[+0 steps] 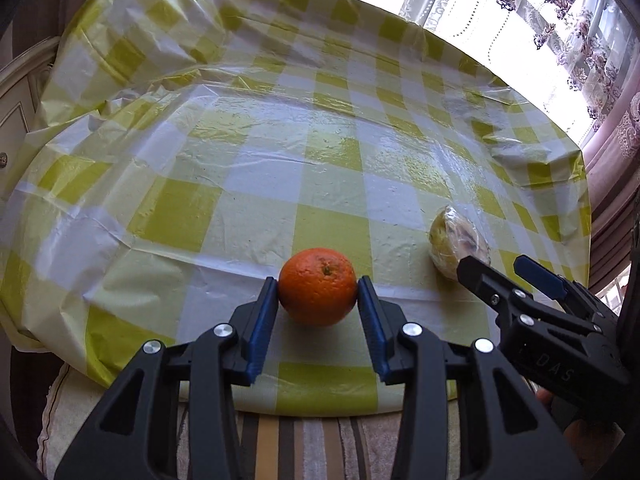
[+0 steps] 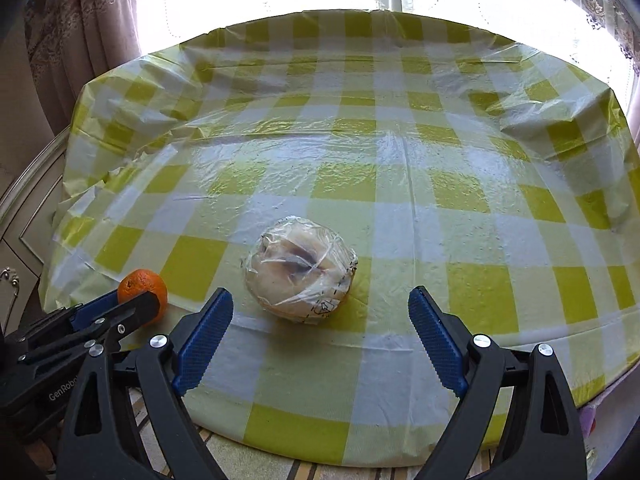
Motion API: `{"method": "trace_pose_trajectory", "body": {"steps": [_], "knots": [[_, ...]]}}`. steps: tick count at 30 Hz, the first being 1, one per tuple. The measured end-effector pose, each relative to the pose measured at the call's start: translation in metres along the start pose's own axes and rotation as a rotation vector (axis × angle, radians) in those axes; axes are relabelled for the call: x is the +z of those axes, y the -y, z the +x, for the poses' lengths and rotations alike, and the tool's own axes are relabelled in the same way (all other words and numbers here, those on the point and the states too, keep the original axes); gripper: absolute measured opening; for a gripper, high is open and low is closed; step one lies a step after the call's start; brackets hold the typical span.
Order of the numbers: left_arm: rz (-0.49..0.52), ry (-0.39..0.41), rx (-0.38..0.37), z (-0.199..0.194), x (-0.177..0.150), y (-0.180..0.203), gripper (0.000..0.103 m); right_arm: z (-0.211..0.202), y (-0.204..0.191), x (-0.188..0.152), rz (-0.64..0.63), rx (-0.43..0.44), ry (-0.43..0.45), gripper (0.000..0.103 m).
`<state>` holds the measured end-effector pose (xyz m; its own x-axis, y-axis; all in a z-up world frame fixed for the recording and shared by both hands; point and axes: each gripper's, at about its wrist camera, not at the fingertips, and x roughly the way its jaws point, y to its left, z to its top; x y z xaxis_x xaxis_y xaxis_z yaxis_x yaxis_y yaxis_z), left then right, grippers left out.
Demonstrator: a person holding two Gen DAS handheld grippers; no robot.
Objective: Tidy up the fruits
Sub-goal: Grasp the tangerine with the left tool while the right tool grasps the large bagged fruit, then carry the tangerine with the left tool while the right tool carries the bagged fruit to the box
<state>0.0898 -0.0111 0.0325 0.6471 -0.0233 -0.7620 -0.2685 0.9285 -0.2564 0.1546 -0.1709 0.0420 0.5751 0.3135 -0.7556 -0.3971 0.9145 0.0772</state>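
My left claw [image 1: 317,290] pinches orange [image 1: 317,286]; right claw [image 2: 320,312] wide, empty, before wrapped fruit [image 2: 301,268]. Risk: film slips.

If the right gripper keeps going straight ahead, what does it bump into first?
Most likely the plastic-wrapped fruit. It sits on the checkered tablecloth just ahead of the right gripper, roughly centred between its wide-open fingers. Exact depth is hard to judge through the fisheye.

The wrapped fruit [image 2: 301,269] can't be identified (film blurs it); the right gripper [image 1: 496,270] hides its near side.
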Motion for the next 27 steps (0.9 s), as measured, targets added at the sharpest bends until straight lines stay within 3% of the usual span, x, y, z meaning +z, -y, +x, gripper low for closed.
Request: {"method": "trace_pose_trajectory", "body": {"steps": [8, 11, 18, 27], "knots": [[0.000, -0.002, -0.005, 0.003, -0.001, -0.003, 0.041, 0.026, -0.006, 0.013, 0.010, -0.015, -0.042, 0.086], [0.007, 0.000, 0.000, 0.003, -0.002, -0.001, 0.041, 0.032, -0.006, 0.010, 0.010, 0.015, -0.065, 0.063], [0.070, 0.012, 0.035, 0.000, -0.005, 0.013, 0.041, 0.021, 0.001, 0.001, 0.027, 0.016, -0.057, 0.063], [0.164, 0.035, 0.045, -0.014, -0.010, 0.039, 0.041, -0.022, 0.030, -0.027, 0.075, -0.029, -0.024, 0.063]]}}
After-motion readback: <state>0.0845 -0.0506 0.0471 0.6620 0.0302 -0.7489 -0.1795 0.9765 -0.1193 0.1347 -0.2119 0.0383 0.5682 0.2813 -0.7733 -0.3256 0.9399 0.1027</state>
